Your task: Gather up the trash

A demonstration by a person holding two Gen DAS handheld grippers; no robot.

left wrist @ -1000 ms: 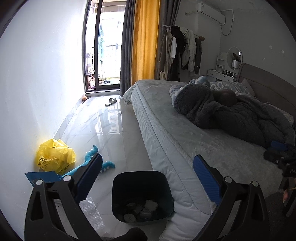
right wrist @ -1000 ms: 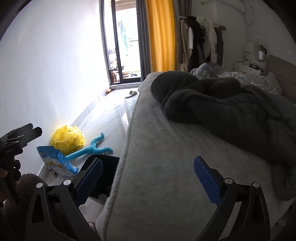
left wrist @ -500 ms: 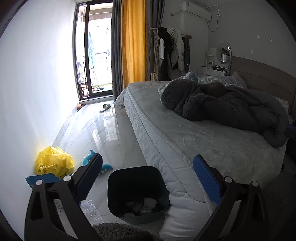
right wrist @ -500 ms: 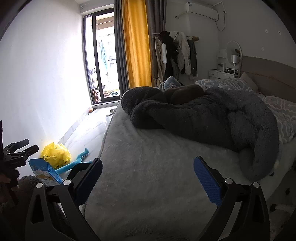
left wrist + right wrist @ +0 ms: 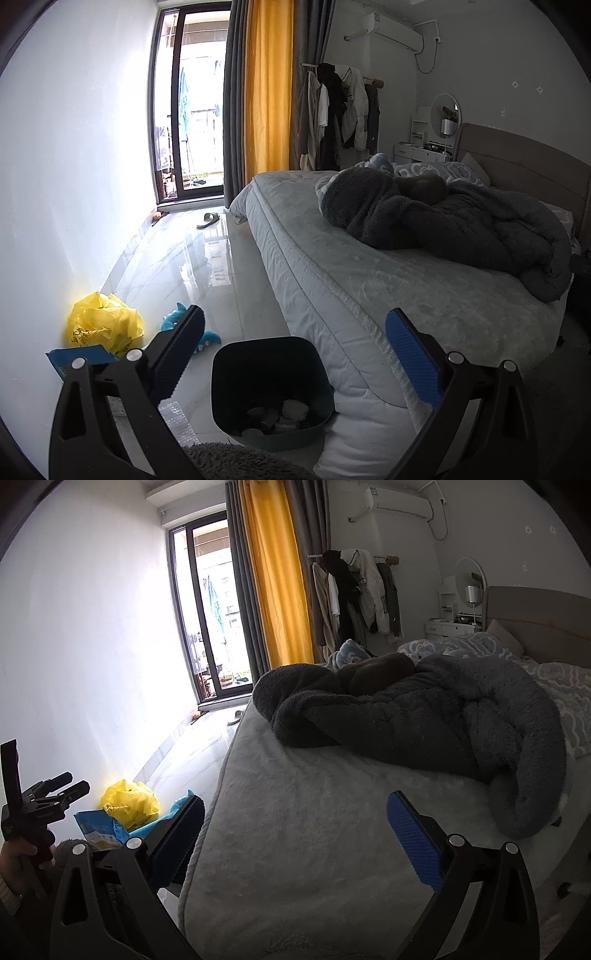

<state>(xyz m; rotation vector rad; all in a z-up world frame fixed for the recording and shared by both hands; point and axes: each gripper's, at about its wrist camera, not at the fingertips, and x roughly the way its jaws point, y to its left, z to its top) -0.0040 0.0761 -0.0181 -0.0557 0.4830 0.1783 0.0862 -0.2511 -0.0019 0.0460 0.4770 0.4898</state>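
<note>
Since the earlier frames both views have been drawn back and raised: more of the bed point(image 5: 424, 280) and the far window is taken in, and the bin point(image 5: 271, 387) has slid lower in the left view. The left tongs point(image 5: 295, 354) are spread wide with nothing between the blue pads; the right tongs point(image 5: 295, 836) are likewise wide and empty, held above the mattress.

The trash is gathered on the floor by the white wall: a crumpled yellow bag point(image 5: 105, 325), a blue packet point(image 5: 79, 358) just beside it, and a sheet of bubble wrap point(image 5: 177, 424) near the bin. Some pale scraps already lie in the bin. A blue toy point(image 5: 184, 326) lies between bag and bin; it is judged not to be rubbish and should be left.

For the step in hand, a piece should probably be approached from above by the left tongs, which are nearer. The yellow bag would best be pinched at a raised fold, since thin film is likely to slip. The bin is close, so a short carry would suffice.

The blue packet is half covered by the left finger in the left view, and the bubble wrap is cut off by it. Whether anything lies under the bed cannot be told. The bin is hidden in the right view.
</note>
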